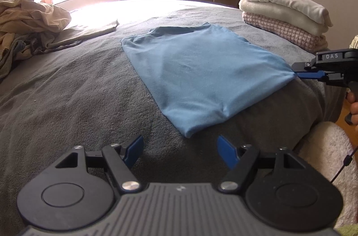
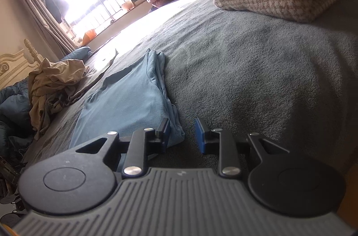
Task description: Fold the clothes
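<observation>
Blue T-shirt (image 1: 201,70) folded lengthwise on the grey bed (image 1: 78,102), long axis running from near corner to collar at the far end, left hand-held gripper (image 1: 180,150) spread before its near corner, right hand-held gripper (image 2: 181,135) part-open, empty, at its right corner.

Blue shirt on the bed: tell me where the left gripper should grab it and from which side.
Take the blue shirt at its near folded corner, coming in low from the near edge of the bed. That corner points straight at the open left gripper and its layers lift slightly off the blanket. The right gripper is already at the opposite corner, so both ends could probably lift together.
</observation>
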The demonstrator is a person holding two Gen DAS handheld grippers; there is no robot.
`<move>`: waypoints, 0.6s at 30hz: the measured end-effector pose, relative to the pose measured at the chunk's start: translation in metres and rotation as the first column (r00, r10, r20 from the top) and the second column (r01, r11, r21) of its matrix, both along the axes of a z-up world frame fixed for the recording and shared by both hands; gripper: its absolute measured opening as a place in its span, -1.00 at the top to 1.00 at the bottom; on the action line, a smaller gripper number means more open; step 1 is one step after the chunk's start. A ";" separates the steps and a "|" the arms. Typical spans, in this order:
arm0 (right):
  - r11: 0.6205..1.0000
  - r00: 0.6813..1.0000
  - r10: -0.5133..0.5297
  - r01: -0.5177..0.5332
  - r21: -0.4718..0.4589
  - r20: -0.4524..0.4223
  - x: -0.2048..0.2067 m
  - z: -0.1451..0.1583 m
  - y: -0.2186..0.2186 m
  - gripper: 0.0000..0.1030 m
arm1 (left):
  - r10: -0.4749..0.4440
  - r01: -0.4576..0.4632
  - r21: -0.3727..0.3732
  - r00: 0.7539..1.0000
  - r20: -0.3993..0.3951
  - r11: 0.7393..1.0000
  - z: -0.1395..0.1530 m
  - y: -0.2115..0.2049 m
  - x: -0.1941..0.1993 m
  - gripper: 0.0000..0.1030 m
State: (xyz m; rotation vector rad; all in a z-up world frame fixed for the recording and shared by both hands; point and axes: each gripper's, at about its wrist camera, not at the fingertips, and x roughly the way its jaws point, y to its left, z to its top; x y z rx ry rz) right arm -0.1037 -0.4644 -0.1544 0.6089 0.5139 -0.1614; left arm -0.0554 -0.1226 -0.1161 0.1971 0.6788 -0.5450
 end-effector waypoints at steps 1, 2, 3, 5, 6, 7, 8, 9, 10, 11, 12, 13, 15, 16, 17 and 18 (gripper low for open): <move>1.000 1.000 -0.003 0.003 -0.004 0.000 -0.001 0.001 0.001 0.53 | 0.002 -0.002 -0.019 1.000 0.023 1.000 0.004 0.002 0.000 -0.43; 1.000 1.000 -0.006 0.006 -0.007 0.000 -0.002 0.002 0.003 0.53 | 0.002 -0.001 -0.037 0.999 0.047 0.999 0.008 0.002 0.000 -0.42; 1.000 1.000 -0.007 0.007 -0.011 0.002 -0.003 0.004 0.004 0.53 | -0.001 0.005 -0.049 0.997 0.074 0.999 0.012 0.001 0.001 -0.40; 1.000 1.000 -0.006 0.006 -0.027 0.015 -0.005 0.010 0.010 0.53 | -0.016 0.024 -0.060 0.993 0.120 0.998 0.017 -0.002 0.002 -0.33; 0.999 1.000 -0.005 0.006 -0.035 0.022 -0.006 0.013 0.013 0.53 | -0.031 0.039 -0.060 0.990 0.138 0.997 0.018 -0.005 0.002 -0.28; 0.999 1.000 -0.004 0.005 -0.043 0.029 -0.007 0.016 0.016 0.53 | -0.046 0.055 -0.058 0.988 0.147 0.997 0.017 -0.008 0.003 -0.17; 0.998 0.999 0.008 -0.006 -0.056 0.038 -0.007 0.020 0.021 0.53 | -0.059 0.068 -0.055 0.987 0.148 0.996 0.015 -0.011 0.004 -0.08; 0.997 0.999 0.020 -0.016 -0.069 0.046 -0.006 0.024 0.025 0.53 | -0.067 0.074 -0.048 0.989 0.134 0.996 0.010 -0.013 0.005 -0.03; 0.996 0.998 0.032 -0.027 -0.081 0.054 -0.006 0.027 0.030 0.53 | -0.074 0.080 -0.042 0.990 0.119 0.996 0.006 -0.015 0.006 0.10; 0.995 0.997 0.046 -0.041 -0.095 0.058 -0.004 0.030 0.035 0.53 | -0.082 0.086 -0.036 0.991 0.105 0.996 0.001 -0.017 0.007 0.25; 0.992 0.996 0.064 -0.057 -0.111 0.062 -0.002 0.032 0.041 0.53 | -0.089 0.092 -0.030 0.992 0.090 0.995 -0.004 -0.018 0.008 0.31; 0.989 0.994 0.088 -0.080 -0.127 0.059 0.001 0.031 0.047 0.53 | -0.090 0.092 -0.022 0.993 0.073 0.996 -0.009 -0.019 0.010 0.43; 0.980 0.989 0.135 -0.125 -0.157 0.052 0.008 0.030 0.059 0.53 | -0.070 0.070 -0.018 0.997 0.037 0.997 -0.019 -0.014 0.010 0.53; 0.974 0.986 0.159 -0.148 -0.172 0.048 0.011 0.029 0.066 0.53 | -0.065 0.066 -0.034 0.997 0.029 0.997 -0.021 -0.010 0.010 0.53; 0.967 0.982 0.182 -0.171 -0.187 0.044 0.014 0.029 0.072 0.55 | -0.063 0.064 -0.045 0.998 0.022 0.997 -0.022 -0.006 0.010 0.54; 0.960 0.978 0.204 -0.193 -0.202 0.038 0.018 0.028 0.078 0.56 | -0.062 0.062 -0.053 0.998 0.015 0.997 -0.023 -0.003 0.010 0.54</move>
